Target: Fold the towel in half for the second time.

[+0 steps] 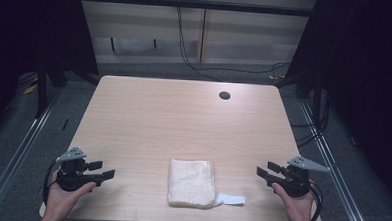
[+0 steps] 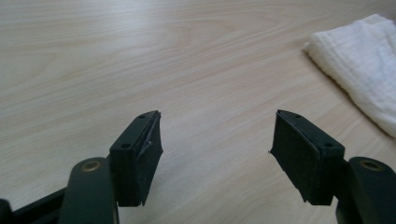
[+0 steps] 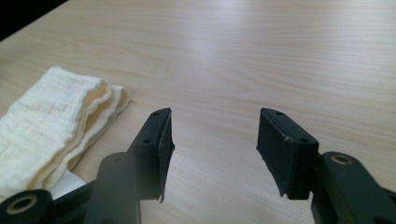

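Towel (image 1: 191,183) with blank white label (image 1: 231,199), folded between left gripper (image 1: 103,170) and right gripper (image 1: 261,174), jaws apart, empty

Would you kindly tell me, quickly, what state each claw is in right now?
Left claw: open, nothing between its jaws.
Right claw: open, nothing between its jaws; the folded towel lies apart from both.

We see a light wooden table (image 1: 148,118) with a small round hole (image 1: 224,95) near its far edge. Black cables (image 1: 196,65) (thin ones) lie on the grey floor (image 1: 58,129) behind.
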A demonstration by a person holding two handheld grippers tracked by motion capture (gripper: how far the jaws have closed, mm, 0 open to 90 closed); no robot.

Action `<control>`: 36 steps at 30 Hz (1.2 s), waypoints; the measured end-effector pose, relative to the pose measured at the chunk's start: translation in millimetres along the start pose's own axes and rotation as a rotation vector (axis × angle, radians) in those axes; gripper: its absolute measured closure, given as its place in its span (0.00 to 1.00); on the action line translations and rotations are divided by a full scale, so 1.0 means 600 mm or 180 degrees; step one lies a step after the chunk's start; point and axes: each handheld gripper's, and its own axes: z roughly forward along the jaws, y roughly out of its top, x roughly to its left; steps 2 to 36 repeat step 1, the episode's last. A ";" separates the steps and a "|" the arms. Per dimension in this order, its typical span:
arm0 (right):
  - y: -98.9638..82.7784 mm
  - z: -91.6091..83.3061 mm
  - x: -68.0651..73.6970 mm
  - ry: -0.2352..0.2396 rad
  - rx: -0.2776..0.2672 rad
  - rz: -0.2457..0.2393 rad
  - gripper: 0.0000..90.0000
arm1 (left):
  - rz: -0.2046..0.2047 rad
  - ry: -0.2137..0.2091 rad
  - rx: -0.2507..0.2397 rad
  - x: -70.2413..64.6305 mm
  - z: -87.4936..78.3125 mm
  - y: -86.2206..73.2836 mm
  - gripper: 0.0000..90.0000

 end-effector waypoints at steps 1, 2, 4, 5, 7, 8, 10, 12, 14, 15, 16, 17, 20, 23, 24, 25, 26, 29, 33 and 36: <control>-0.001 0.002 0.003 0.0006 0.0006 -0.0037 0.49 | 0.0001 -0.0006 -0.0003 -0.001 0.001 -0.001 0.38; -0.001 0.002 0.003 0.0006 0.0006 -0.0037 0.49 | 0.0001 -0.0006 -0.0003 -0.001 0.001 -0.001 0.38; -0.001 0.002 0.003 0.0006 0.0006 -0.0037 0.49 | 0.0001 -0.0006 -0.0003 -0.001 0.001 -0.001 0.38; -0.001 0.002 0.003 0.0006 0.0006 -0.0037 0.49 | 0.0001 -0.0006 -0.0003 -0.001 0.001 -0.001 0.38; -0.001 0.002 0.003 0.0006 0.0006 -0.0037 0.49 | 0.0001 -0.0006 -0.0003 -0.001 0.001 -0.001 0.38; -0.001 0.002 0.003 0.0006 0.0006 -0.0037 0.49 | 0.0001 -0.0006 -0.0003 -0.001 0.001 -0.001 0.38; -0.001 0.002 0.003 0.0006 0.0006 -0.0037 0.49 | 0.0001 -0.0006 -0.0003 -0.001 0.001 -0.001 0.38; -0.001 0.002 0.003 0.0006 0.0006 -0.0037 0.49 | 0.0001 -0.0006 -0.0003 -0.001 0.001 -0.001 0.38; -0.001 0.002 0.003 0.0006 0.0006 -0.0037 0.49 | 0.0001 -0.0006 -0.0003 -0.001 0.001 -0.001 0.38; -0.001 0.002 0.003 0.0006 0.0006 -0.0037 0.49 | 0.0001 -0.0006 -0.0003 -0.001 0.001 -0.001 0.38; -0.001 0.002 0.003 0.0006 0.0006 -0.0037 0.49 | 0.0001 -0.0006 -0.0003 -0.001 0.001 -0.001 0.38; -0.001 0.002 0.003 0.0006 0.0006 -0.0037 0.49 | 0.0001 -0.0006 -0.0003 -0.001 0.001 -0.001 0.38; -0.001 0.002 0.003 0.0006 0.0006 -0.0037 0.49 | 0.0001 -0.0006 -0.0003 -0.001 0.001 -0.001 0.38; -0.001 0.002 0.003 0.0006 0.0006 -0.0037 0.49 | 0.0001 -0.0006 -0.0003 -0.001 0.001 -0.001 0.38; -0.001 0.002 0.003 0.0006 0.0006 -0.0037 0.49 | 0.0001 -0.0006 -0.0003 -0.001 0.001 -0.001 0.38; -0.001 0.002 0.003 0.0006 0.0006 -0.0037 0.49 | 0.0001 -0.0006 -0.0003 -0.001 0.001 -0.001 0.38; -0.001 0.002 0.003 0.0006 0.0006 -0.0037 0.49 | 0.0001 -0.0006 -0.0003 -0.001 0.001 -0.001 0.38; -0.001 0.002 0.003 0.0006 0.0006 -0.0037 0.49 | 0.0001 -0.0006 -0.0003 -0.001 0.001 -0.001 0.38; -0.001 0.002 0.003 0.0006 0.0006 -0.0037 0.49 | 0.0001 -0.0006 -0.0003 -0.001 0.001 -0.001 0.38; -0.001 0.002 0.003 0.0006 0.0006 -0.0037 0.49 | 0.0001 -0.0006 -0.0003 -0.001 0.001 -0.001 0.38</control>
